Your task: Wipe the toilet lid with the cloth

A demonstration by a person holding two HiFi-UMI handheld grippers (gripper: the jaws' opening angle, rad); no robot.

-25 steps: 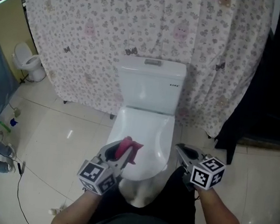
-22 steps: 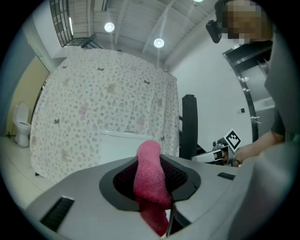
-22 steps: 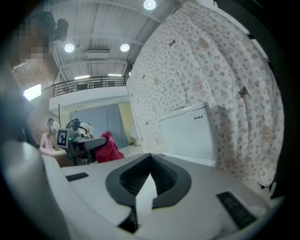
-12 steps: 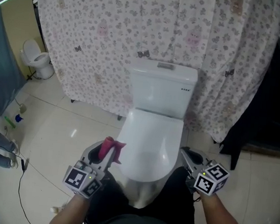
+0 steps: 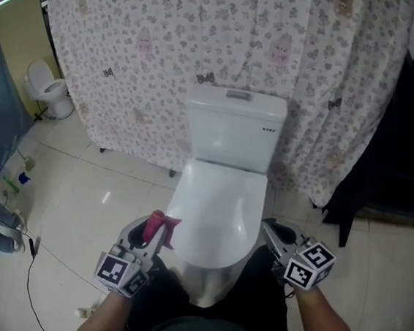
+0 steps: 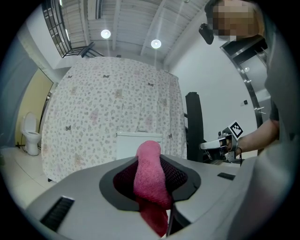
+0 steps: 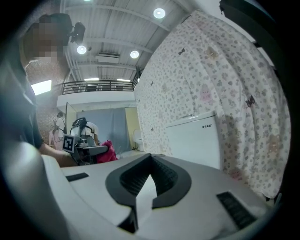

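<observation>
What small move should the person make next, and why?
Probably lower the left tongs rightward, pressing the pink cloth onto the toilet lid: the cloth is clamped, yet held at the lid's left edge, with the closed lid lying bare beside it.

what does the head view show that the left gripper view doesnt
Only the head view: the closed lid, with the left tool beside its left front edge, and that tool's marker cube.
Only the left gripper view: the ceiling lights, and a close look at the jaws shut on the cloth.
Both: the cloth, the curtain, the tank, the small toilet at far left and the right tool.
</observation>
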